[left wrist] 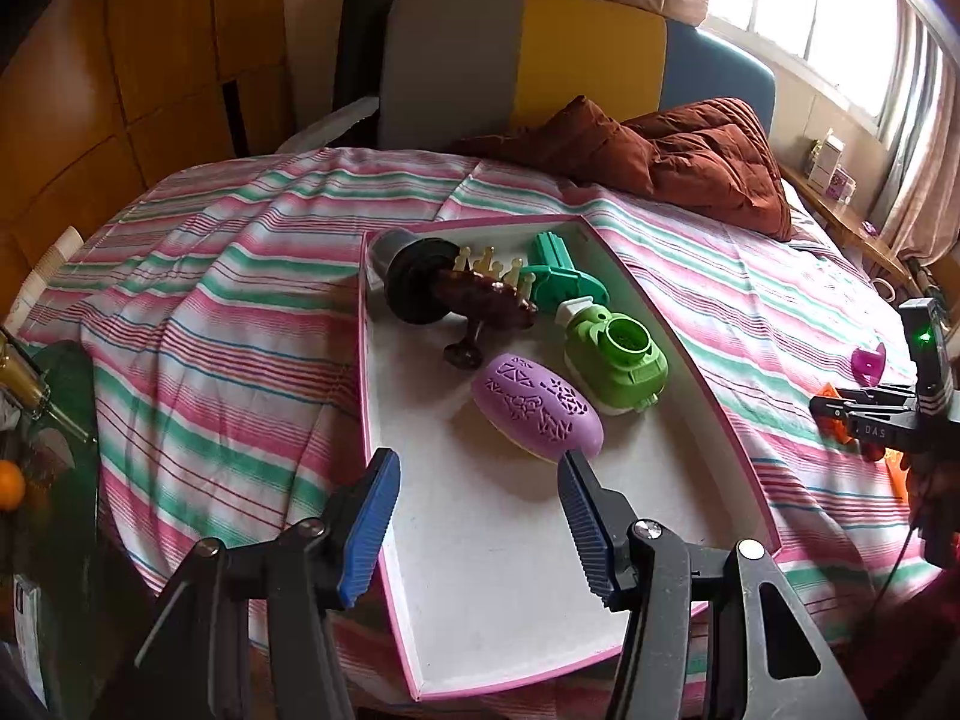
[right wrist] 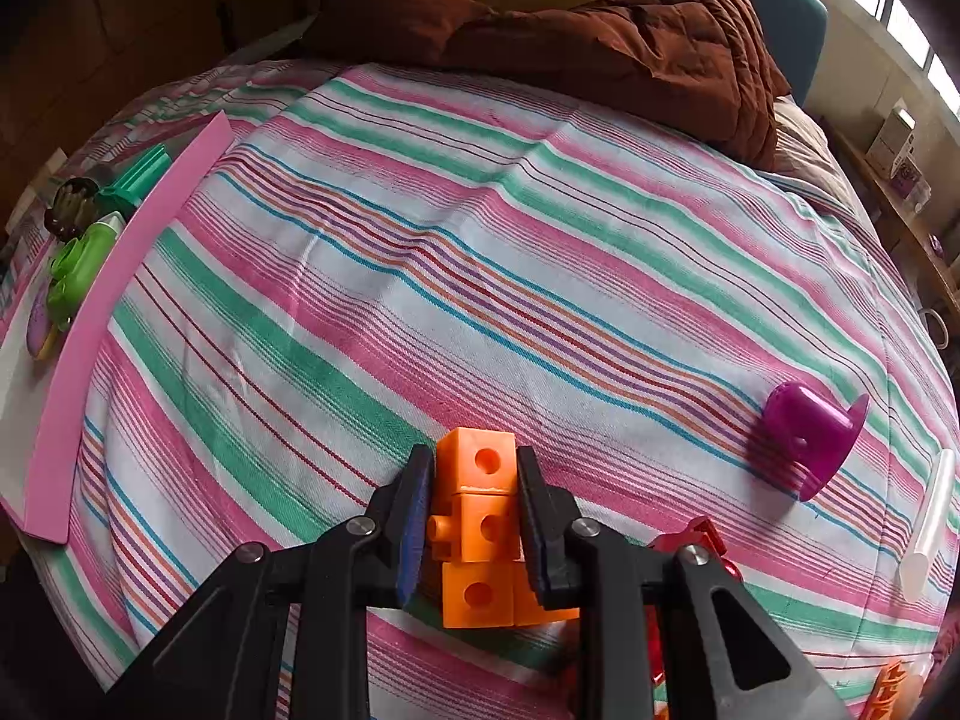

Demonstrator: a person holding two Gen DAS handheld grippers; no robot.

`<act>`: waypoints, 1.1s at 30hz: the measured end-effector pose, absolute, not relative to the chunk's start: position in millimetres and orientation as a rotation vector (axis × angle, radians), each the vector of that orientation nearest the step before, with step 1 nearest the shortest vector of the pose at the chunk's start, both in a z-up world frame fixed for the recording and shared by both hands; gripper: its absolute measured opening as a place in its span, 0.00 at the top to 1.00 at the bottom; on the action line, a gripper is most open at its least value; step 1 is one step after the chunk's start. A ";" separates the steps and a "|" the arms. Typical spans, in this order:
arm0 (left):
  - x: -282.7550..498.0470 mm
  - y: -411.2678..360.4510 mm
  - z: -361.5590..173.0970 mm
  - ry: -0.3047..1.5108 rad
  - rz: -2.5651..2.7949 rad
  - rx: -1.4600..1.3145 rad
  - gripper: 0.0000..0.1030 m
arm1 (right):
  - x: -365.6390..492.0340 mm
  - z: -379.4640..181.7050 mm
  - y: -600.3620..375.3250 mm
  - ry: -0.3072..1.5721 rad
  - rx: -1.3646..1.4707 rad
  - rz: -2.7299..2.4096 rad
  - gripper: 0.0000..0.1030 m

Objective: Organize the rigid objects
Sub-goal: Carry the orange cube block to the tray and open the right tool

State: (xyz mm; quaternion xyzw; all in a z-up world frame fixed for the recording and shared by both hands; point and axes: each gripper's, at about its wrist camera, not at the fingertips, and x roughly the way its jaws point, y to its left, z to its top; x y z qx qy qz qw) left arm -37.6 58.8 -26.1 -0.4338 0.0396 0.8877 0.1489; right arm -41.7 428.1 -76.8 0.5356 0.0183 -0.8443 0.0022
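Observation:
A white tray with a pink rim (left wrist: 384, 540) lies on the striped bed. In it are a purple patterned oval (left wrist: 536, 408), a light green toy (left wrist: 618, 360), a teal piece (left wrist: 561, 276) and a dark brown and black toy (left wrist: 444, 294). My left gripper (left wrist: 477, 516) hovers open over the tray's near part, nothing between its fingers. My right gripper (right wrist: 477, 510) is shut on a stack of orange cubes (right wrist: 480, 516) just above the bedsheet. In the left wrist view the right gripper (left wrist: 864, 414) shows at the far right edge.
A magenta cup-shaped piece (right wrist: 810, 438) and a white tube (right wrist: 930, 516) lie on the sheet to the right. A red piece (right wrist: 696, 540) sits behind my right fingers. A brown quilt (right wrist: 600, 42) is bunched by the headboard. The tray's pink wall (right wrist: 90, 330) is at the left.

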 end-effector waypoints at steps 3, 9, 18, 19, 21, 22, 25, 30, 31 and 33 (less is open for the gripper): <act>-36.4 58.0 -26.9 0.114 2.552 -1.249 0.46 | -41.7 -76.6 427.4 0.060 1.683 -2.648 0.75; -34.5 56.6 -28.0 0.117 2.557 -1.253 0.46 | -41.4 -76.7 425.4 0.097 1.678 -2.651 0.75; -35.3 50.2 -27.4 0.106 2.578 -1.260 0.46 | -40.2 -75.9 425.0 0.103 1.680 -2.651 0.75; -35.2 49.6 -27.3 0.106 2.581 -1.260 0.46 | -40.1 -75.8 424.6 0.107 1.681 -2.651 0.75; -35.5 48.0 -26.8 0.100 2.585 -1.259 0.46 | -40.0 -75.7 424.1 0.117 1.682 -2.652 0.75; -35.7 46.9 -26.6 0.098 2.588 -1.259 0.46 | -40.2 -75.7 423.5 0.120 1.683 -2.652 0.75; -37.0 44.2 -25.9 0.092 2.595 -1.261 0.46 | -40.8 -75.8 423.9 0.122 1.690 -2.653 0.75; -37.2 39.4 -24.7 0.085 2.602 -1.262 0.46 | -44.1 -74.8 422.6 0.103 1.740 -2.644 0.75; -37.1 38.5 -24.7 0.083 2.603 -1.262 0.46 | -44.6 -73.9 421.7 0.097 1.761 -2.643 0.75; -37.4 37.0 -25.6 0.081 2.601 -1.266 0.46 | -45.7 -72.5 419.7 0.069 1.794 -2.642 0.75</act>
